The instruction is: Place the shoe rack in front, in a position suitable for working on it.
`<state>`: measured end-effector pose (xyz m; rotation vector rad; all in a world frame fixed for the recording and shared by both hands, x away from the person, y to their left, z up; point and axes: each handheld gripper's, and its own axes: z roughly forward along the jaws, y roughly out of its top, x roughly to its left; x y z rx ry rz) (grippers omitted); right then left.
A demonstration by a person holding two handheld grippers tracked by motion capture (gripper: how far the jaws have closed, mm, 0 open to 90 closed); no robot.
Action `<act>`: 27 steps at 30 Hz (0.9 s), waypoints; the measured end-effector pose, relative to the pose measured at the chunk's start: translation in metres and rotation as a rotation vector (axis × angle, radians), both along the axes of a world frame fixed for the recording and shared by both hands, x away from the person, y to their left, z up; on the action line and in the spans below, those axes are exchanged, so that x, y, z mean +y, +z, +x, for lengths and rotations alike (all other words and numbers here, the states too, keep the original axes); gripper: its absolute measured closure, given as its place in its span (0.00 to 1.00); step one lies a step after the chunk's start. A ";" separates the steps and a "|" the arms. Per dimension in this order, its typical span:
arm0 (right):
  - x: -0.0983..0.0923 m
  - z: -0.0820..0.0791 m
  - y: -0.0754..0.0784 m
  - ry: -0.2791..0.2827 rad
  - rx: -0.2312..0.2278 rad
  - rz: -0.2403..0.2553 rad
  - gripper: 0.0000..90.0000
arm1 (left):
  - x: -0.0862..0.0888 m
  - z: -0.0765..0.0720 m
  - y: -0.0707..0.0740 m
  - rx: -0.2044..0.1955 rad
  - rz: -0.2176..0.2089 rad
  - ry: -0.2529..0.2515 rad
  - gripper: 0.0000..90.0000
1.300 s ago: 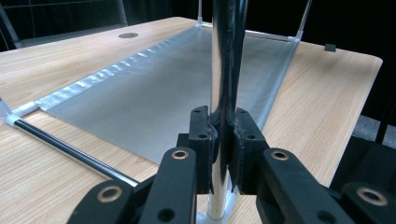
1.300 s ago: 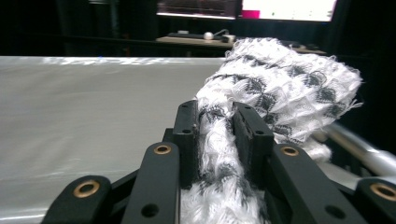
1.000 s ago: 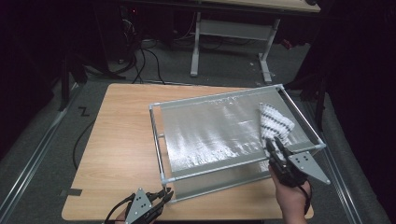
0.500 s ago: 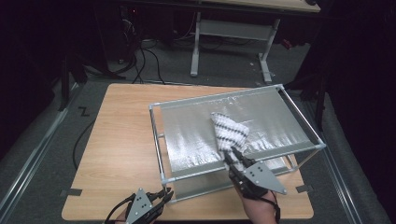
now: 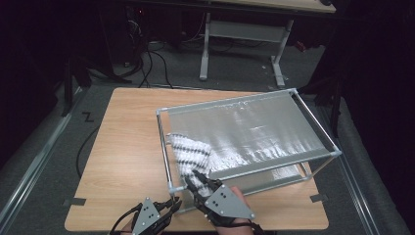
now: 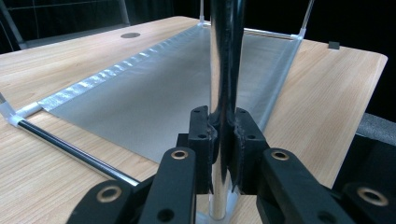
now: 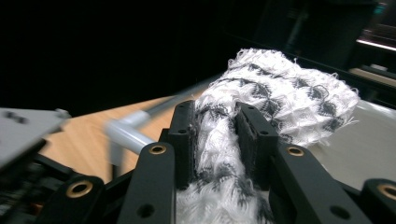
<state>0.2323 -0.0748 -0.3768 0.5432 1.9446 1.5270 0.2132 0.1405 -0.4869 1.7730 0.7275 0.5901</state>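
Jaws of my left gripper (image 6: 223,140) are closed tight on the near upright post (image 6: 226,60) of the metal frame (image 5: 313,122), at its front left corner. My right gripper (image 7: 217,135) grips a bunch of the white cloth with dark stripes (image 7: 280,93); its jaws have just been opening a little, but the pads press on the cloth. From above, the cloth (image 5: 188,154) lies over the left end of the silver sheet (image 5: 254,132), just beside the frame's left rail. My right gripper (image 5: 195,178) covers the cloth's near end. Wooden table (image 5: 127,142) is free to the left of the frame
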 end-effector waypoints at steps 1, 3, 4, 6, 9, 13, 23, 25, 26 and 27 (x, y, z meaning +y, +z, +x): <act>0.004 -0.002 0.000 0.014 -0.004 -0.004 0.78 | 0.000 0.000 0.000 0.000 0.001 0.000 0.89; 0.011 -0.005 0.001 0.034 -0.008 -0.010 0.78 | 0.000 0.000 0.000 0.001 -0.002 0.001 0.89; 0.015 -0.006 0.001 0.042 -0.014 -0.017 0.78 | 0.000 0.000 0.000 0.002 -0.002 0.001 0.89; 0.020 -0.008 0.001 0.046 -0.025 -0.027 0.78 | 0.000 0.000 0.000 0.002 -0.003 0.002 0.89; 0.021 -0.008 0.001 0.051 -0.020 -0.023 0.78 | 0.000 0.000 0.000 0.001 -0.002 0.004 0.89; 0.020 -0.007 0.001 0.046 -0.019 -0.021 0.78 | 0.000 0.000 0.000 0.001 -0.001 0.004 0.89; 0.014 -0.004 0.001 -0.008 -0.014 -0.033 0.81 | 0.000 0.000 0.000 0.001 0.000 0.001 0.89; 0.012 -0.002 0.000 -0.019 -0.015 -0.034 0.81 | 0.000 0.000 0.000 0.001 -0.002 0.001 0.89; 0.010 -0.002 0.000 -0.022 -0.012 -0.033 0.81 | -0.001 0.000 0.000 0.001 -0.001 0.001 0.89; 0.009 -0.002 0.000 -0.028 -0.015 -0.034 0.81 | -0.001 0.000 0.000 0.001 -0.001 0.001 0.89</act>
